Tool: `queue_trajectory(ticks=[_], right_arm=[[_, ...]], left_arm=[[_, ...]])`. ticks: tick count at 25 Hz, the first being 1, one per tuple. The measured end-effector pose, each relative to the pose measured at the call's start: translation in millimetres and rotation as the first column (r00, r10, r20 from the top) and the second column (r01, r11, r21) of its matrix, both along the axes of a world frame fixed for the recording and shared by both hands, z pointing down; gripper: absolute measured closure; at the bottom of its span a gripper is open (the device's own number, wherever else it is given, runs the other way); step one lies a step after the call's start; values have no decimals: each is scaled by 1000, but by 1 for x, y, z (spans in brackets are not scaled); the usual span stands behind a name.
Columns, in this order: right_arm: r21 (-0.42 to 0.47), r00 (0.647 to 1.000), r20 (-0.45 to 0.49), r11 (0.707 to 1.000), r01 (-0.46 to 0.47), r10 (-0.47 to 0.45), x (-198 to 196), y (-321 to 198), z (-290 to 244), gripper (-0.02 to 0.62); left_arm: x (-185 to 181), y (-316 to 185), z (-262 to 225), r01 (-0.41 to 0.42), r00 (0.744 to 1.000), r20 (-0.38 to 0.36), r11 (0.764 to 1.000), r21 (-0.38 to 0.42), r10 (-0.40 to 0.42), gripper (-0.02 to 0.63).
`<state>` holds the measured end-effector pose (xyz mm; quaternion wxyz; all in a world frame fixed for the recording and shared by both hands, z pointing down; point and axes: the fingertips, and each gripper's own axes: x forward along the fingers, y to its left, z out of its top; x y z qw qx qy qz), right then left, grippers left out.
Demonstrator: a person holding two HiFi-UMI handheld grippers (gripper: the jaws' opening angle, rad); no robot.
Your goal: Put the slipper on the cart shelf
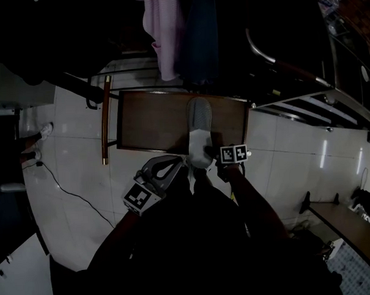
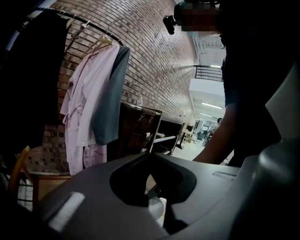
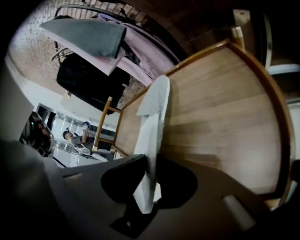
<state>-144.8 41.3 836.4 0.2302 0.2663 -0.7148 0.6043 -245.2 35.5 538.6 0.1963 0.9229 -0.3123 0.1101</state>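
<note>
Left claw (image 1: 182, 160) (image 2: 151, 155): tips pressed together, nothing in them, near the shelf's near edge and just left of the slipper's heel. Slipper (image 1: 199, 126) (image 3: 153, 119): grey-and-white, lying lengthwise on the wooden cart shelf (image 1: 148, 122) (image 3: 220, 108), right of centre, toe far, heel overhanging the near edge. Right claw (image 1: 209, 157) (image 3: 150, 163): pinching the slipper's heel end. Pink robe (image 1: 163, 28) hangs beyond the far edge.

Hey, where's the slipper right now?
In the head view the slipper rests on the wooden cart shelf, right of the shelf's middle. Its near end is pinched in the right claw.
</note>
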Motion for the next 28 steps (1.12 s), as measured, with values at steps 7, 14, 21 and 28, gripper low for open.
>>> queue_trajectory(ticks=[7, 14, 21, 28], right_arm=[[88, 995, 90, 995, -57, 49, 11, -2, -50, 534], [240, 986, 154, 965, -101, 65, 27, 4, -131, 534], [444, 986, 165, 892, -86, 13, 34, -15, -219, 534], [676, 982, 186, 728, -112, -22, 32, -51, -328, 534]], left_arm=[[11, 3, 1, -40, 999, -5, 998, 38, 41, 604], [28, -8, -18, -89, 996, -17, 992, 85, 91, 604], [42, -26, -49, -110, 991, -57, 988, 112, 117, 604], [60, -41, -103, -132, 984, -99, 977, 169, 150, 604]])
